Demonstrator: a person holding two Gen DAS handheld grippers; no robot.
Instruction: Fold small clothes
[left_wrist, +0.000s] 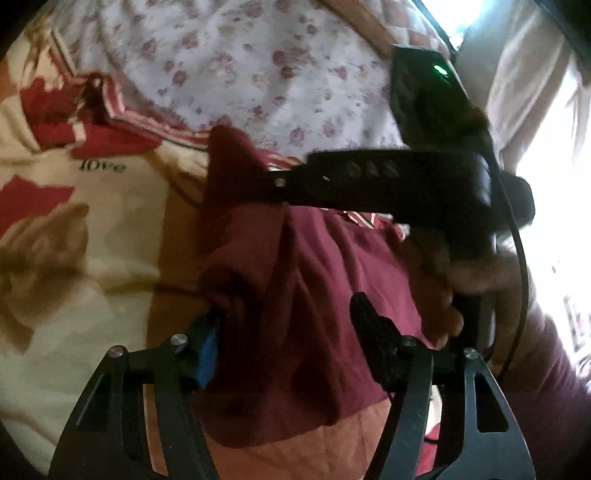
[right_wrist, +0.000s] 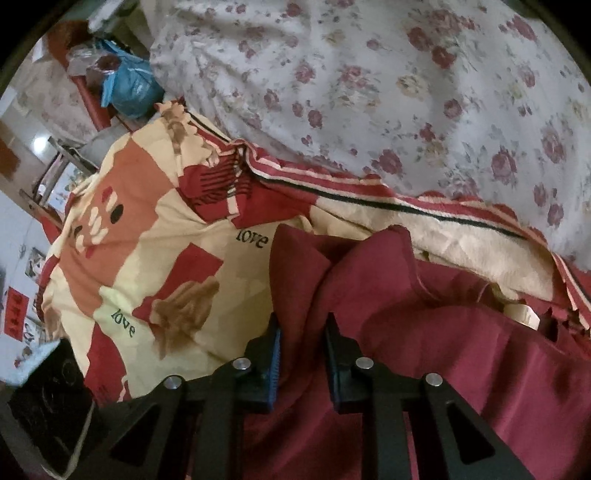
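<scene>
The maroon garment (right_wrist: 424, 332) lay bunched at centre frame on the patterned blanket (right_wrist: 159, 236). The right gripper (right_wrist: 303, 336) had its fingers apart, a fold of cloth between them. The left gripper (left_wrist: 284, 317) stood wide apart over the cloth. The floral sheet (right_wrist: 406, 81) filled the upper frame; a blue bag (right_wrist: 129, 88) sat upper left.

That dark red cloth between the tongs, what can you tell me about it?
The dark red cloth looks like soft, plain woven fabric, a small garment, rumpled and partly doubled over. It lies on a cream and red blanket printed with "love". The right tongs straddle a raised fold of it; whether they pinch it is unclear. The left tongs stand open around another bunched part.
</scene>
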